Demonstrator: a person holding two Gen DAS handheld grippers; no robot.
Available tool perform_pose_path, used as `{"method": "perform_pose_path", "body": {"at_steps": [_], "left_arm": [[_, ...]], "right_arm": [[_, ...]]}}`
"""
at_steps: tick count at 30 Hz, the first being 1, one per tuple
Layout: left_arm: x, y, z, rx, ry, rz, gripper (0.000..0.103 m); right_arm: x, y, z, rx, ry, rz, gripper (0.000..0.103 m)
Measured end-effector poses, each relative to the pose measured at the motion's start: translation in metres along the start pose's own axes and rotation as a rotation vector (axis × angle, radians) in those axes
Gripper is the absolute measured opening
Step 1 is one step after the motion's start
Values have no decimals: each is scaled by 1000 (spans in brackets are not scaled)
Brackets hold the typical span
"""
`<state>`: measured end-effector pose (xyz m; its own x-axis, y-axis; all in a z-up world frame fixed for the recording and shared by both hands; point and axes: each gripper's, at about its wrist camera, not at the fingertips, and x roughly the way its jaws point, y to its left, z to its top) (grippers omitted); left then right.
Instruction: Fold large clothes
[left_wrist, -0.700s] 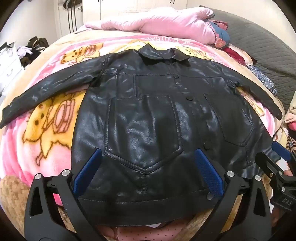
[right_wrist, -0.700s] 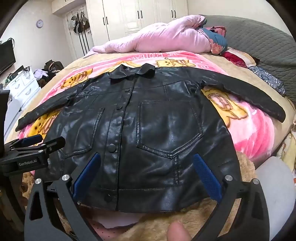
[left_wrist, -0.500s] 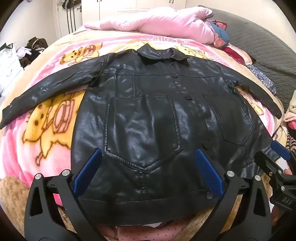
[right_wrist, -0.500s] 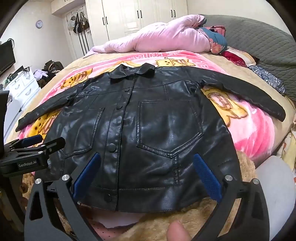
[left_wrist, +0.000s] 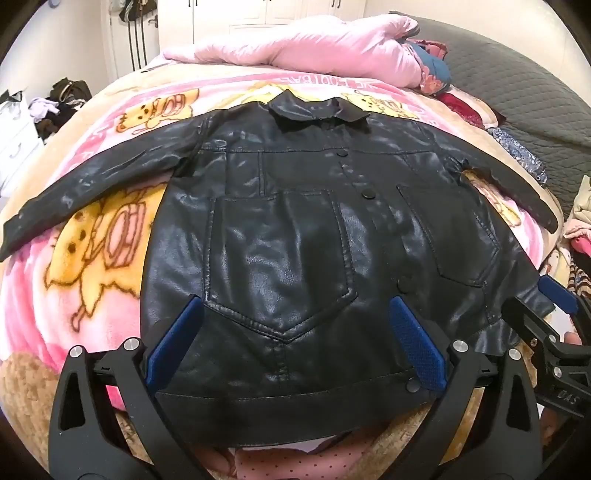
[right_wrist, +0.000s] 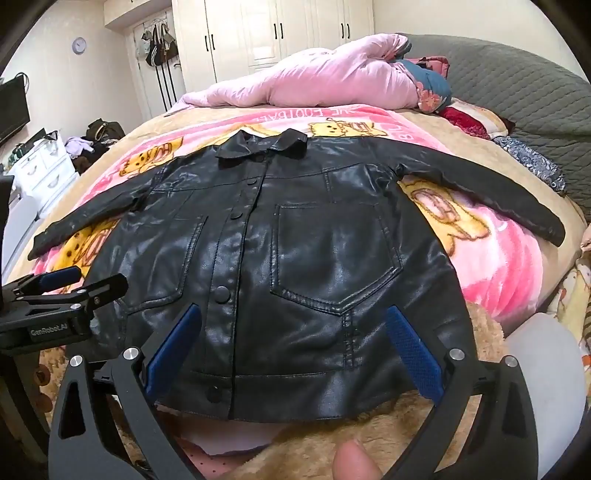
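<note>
A black leather jacket (left_wrist: 295, 236) lies flat and face up on a pink cartoon blanket (left_wrist: 96, 236), buttoned, both sleeves spread out to the sides, collar at the far end. It also shows in the right wrist view (right_wrist: 295, 258). My left gripper (left_wrist: 295, 321) is open, its blue pads (left_wrist: 173, 339) over the jacket's lower left hem, holding nothing. My right gripper (right_wrist: 291, 332) is open over the lower right hem, also empty. Each gripper shows at the edge of the other's view: the right one (left_wrist: 546, 317) and the left one (right_wrist: 70, 288).
A pink duvet (right_wrist: 325, 77) is bundled at the far end of the bed beside a grey quilt (right_wrist: 524, 85). White wardrobes (right_wrist: 280, 33) stand behind. A white drawer unit (right_wrist: 40, 166) and piled bags are at the left. A brown plush blanket (right_wrist: 369, 435) lies under the hem.
Both grippers have shifted slightly, so the jacket sits a little lower in the views. The jacket itself has not moved, and both grippers stay open.
</note>
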<state>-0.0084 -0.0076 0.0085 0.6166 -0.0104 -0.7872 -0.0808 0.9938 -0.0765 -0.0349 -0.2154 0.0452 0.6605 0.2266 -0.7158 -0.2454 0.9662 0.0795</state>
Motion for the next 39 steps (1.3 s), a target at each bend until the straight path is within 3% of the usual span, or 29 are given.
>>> {"method": "perform_pose_path", "body": {"at_steps": [39], "left_arm": [[-2, 2, 5, 2, -9, 2, 94]], "right_arm": [[-1, 4, -1, -14, -3, -4, 99]]}}
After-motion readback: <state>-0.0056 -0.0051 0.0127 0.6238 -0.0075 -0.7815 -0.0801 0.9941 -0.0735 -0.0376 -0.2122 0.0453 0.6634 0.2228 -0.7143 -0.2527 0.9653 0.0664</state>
